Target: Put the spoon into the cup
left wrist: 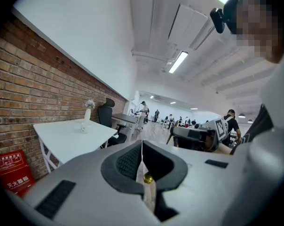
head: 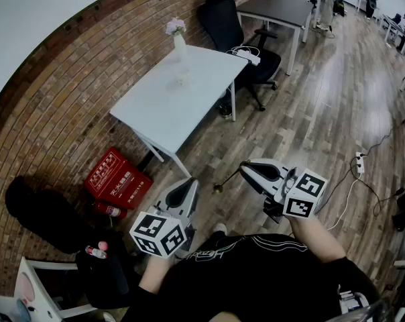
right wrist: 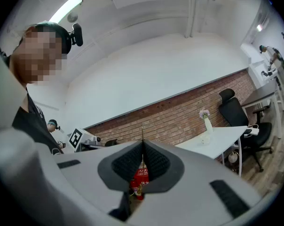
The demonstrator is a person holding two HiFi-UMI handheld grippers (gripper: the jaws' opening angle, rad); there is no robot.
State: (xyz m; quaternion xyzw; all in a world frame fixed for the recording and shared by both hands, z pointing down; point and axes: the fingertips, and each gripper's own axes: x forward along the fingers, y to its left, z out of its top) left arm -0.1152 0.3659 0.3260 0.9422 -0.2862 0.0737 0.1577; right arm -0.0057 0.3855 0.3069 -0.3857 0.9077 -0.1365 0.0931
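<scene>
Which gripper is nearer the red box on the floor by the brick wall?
Left. In the head view the left gripper hangs just right of the red box; the right gripper is farther right, beyond it.

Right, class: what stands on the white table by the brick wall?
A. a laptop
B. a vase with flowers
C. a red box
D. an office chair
B: a vase with flowers stands near the far end of the white table, with a small clear cup just in front of it.

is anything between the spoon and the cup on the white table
Nothing visible does. The spoon sits in the shut jaws of the right gripper; the cup stands on the white table ahead, the vase just behind it.
</scene>
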